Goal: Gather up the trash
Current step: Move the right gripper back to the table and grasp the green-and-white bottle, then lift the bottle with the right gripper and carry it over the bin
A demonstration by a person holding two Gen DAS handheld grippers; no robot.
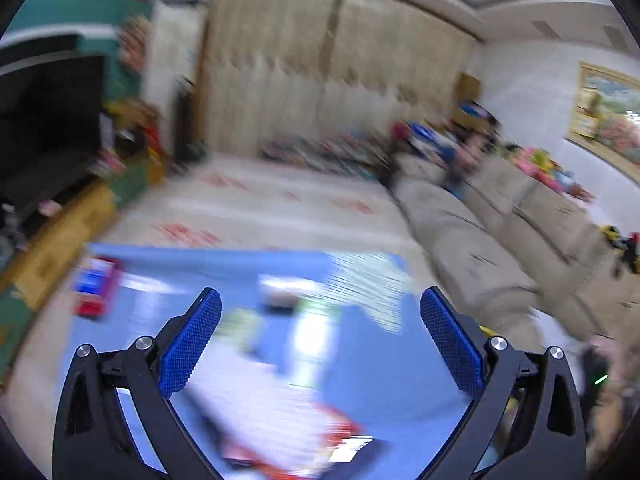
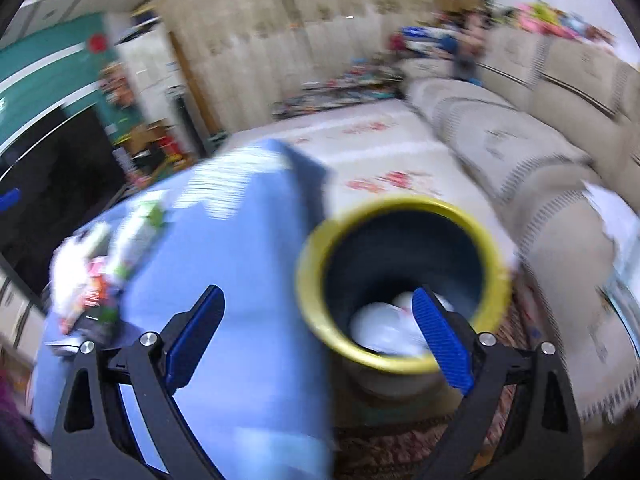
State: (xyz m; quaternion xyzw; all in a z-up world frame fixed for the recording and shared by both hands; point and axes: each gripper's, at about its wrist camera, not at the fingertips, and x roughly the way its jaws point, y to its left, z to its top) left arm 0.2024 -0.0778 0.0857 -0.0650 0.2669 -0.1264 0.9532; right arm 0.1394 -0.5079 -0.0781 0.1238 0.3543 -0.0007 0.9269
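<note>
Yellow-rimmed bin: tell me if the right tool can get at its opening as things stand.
Probably yes. The right tool is open and empty, the yellow-rimmed bin sits just ahead beside the blue table, and nothing covers its mouth.

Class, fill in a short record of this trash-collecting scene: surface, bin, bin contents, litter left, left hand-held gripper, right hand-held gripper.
surface: blue table
bin: yellow-rimmed bin beside the table
bin contents: white crumpled trash
litter left: blurred wrappers on the table
left hand-held gripper: open, empty
right hand-held gripper: open, empty
</note>
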